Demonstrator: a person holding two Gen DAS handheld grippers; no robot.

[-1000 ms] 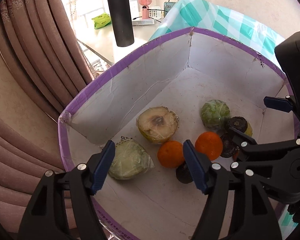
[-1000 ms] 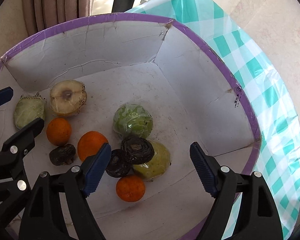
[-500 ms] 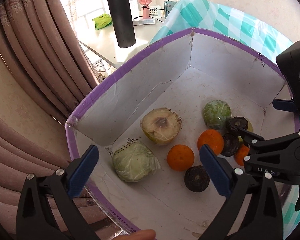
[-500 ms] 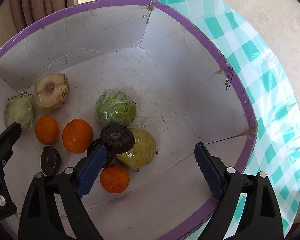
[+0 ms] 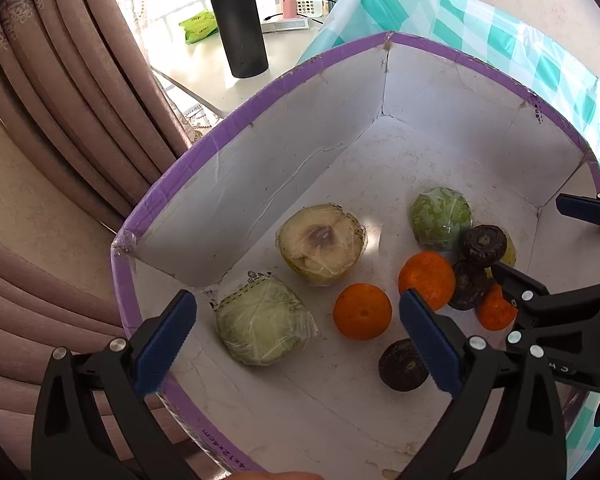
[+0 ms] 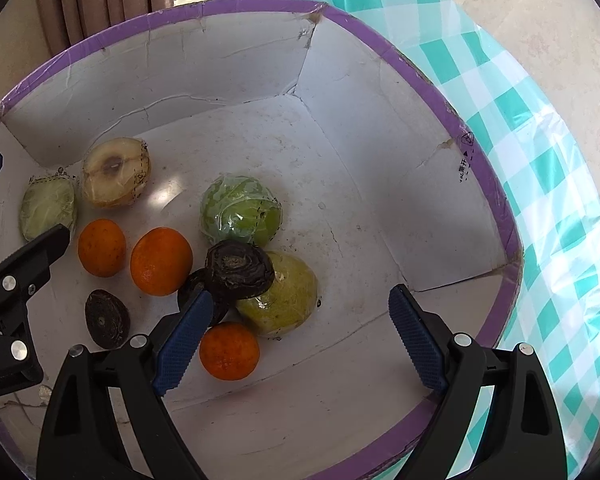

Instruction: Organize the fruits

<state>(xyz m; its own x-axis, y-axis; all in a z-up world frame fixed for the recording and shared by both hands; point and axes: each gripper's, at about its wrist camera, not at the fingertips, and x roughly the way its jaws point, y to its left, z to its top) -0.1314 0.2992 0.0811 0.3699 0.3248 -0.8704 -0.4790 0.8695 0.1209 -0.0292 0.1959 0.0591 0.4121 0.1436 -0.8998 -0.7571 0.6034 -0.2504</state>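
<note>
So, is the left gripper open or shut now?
Open: the left gripper has its blue pads spread wide above the box, holding nothing.

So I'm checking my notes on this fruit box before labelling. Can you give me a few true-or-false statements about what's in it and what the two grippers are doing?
1. Three round orange citrus fruits lie in the white cardboard box with the purple rim. True: one, another, the third.
2. The left gripper grips a dark fruit. False: its jaws are open and hold nothing.
3. A dark wrinkled round fruit rests on top of the yellow-green plastic-wrapped fruit. True.
4. The wrapped cut half fruit with the brown core lies against the box's right wall. False: it lies at the left side.
5. The right gripper is open. True.
</note>
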